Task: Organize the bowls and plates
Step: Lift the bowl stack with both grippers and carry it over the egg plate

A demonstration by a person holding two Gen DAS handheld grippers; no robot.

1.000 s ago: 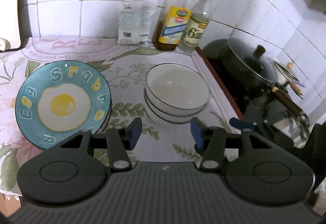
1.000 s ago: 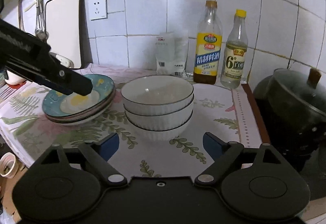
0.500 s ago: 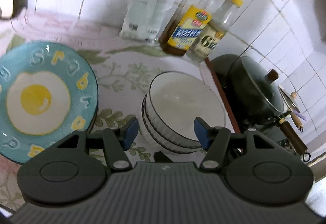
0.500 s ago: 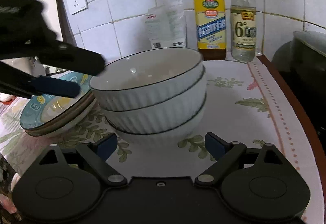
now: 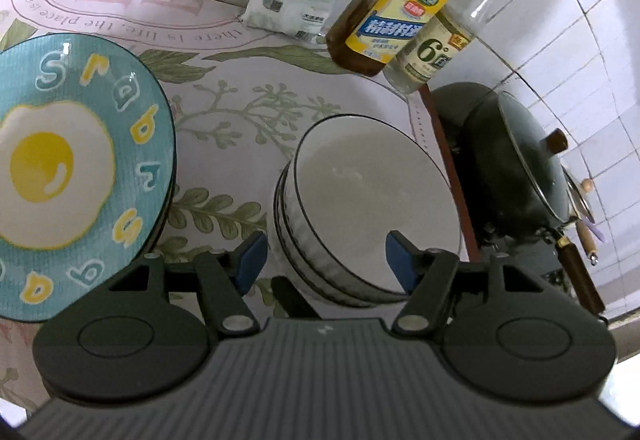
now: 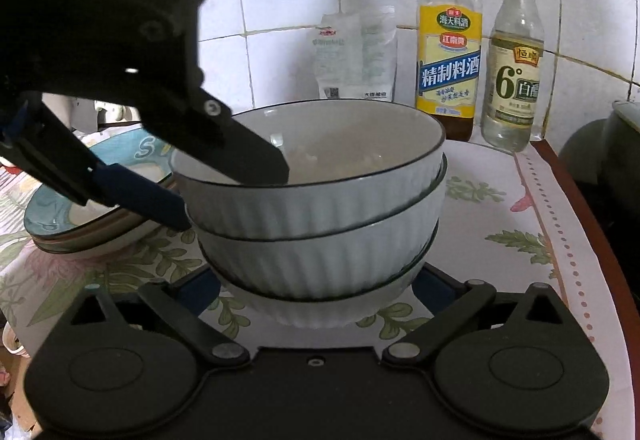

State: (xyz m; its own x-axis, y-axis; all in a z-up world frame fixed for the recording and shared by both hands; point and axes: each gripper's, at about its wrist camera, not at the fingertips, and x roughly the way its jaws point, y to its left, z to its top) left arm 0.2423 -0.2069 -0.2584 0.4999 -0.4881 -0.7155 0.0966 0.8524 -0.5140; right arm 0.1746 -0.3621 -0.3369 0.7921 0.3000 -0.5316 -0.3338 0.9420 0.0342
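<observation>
Both grippers have closed in on the stacked white bowls, jaws just opening. Left gripper straddles the top rim at 9 o'clock (one finger inside); right gripper, wide, flanks the base, presumably to steady it.

My black tongs carry blue pads. Before me: ribbed white ceramic bowls with dark rim lines, a teal round plate bearing a yellow-yolked fried egg and letters, and a leaf-printed pale cloth.
</observation>
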